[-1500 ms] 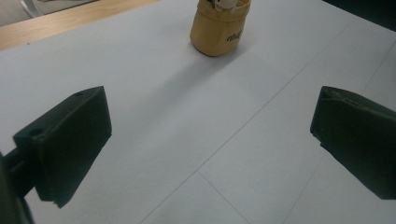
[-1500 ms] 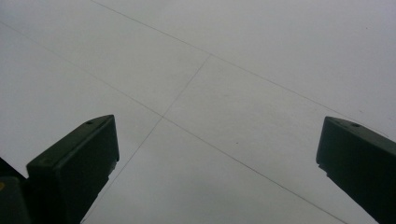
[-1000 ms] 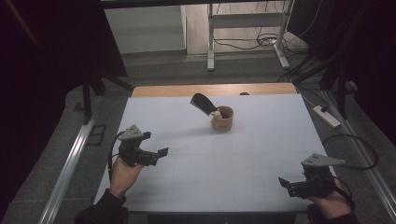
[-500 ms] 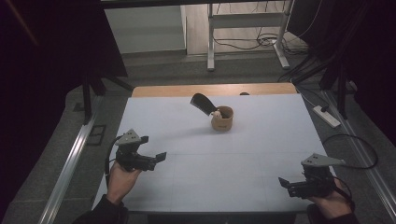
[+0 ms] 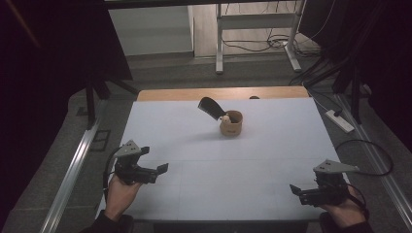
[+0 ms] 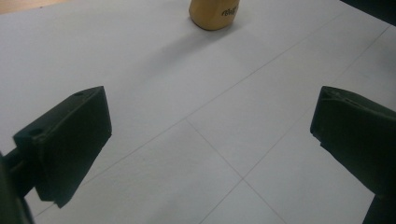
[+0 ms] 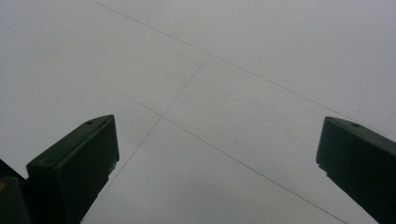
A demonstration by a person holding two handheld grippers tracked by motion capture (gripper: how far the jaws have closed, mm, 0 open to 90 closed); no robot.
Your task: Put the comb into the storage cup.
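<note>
Tan round wooden cup (image 5: 231, 123) far-centre on white counter (image 5: 194, 145); black flat spatula (image 5: 211, 108) in it, leaning left.

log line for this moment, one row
left gripper: open, empty | right gripper: open, empty | cup: upright, black tool inside, untouched

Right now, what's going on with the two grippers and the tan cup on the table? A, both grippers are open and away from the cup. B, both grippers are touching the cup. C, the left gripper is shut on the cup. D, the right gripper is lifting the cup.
A: the left gripper and right gripper sit open near the table's front edge, well short of the tan cup.
</note>
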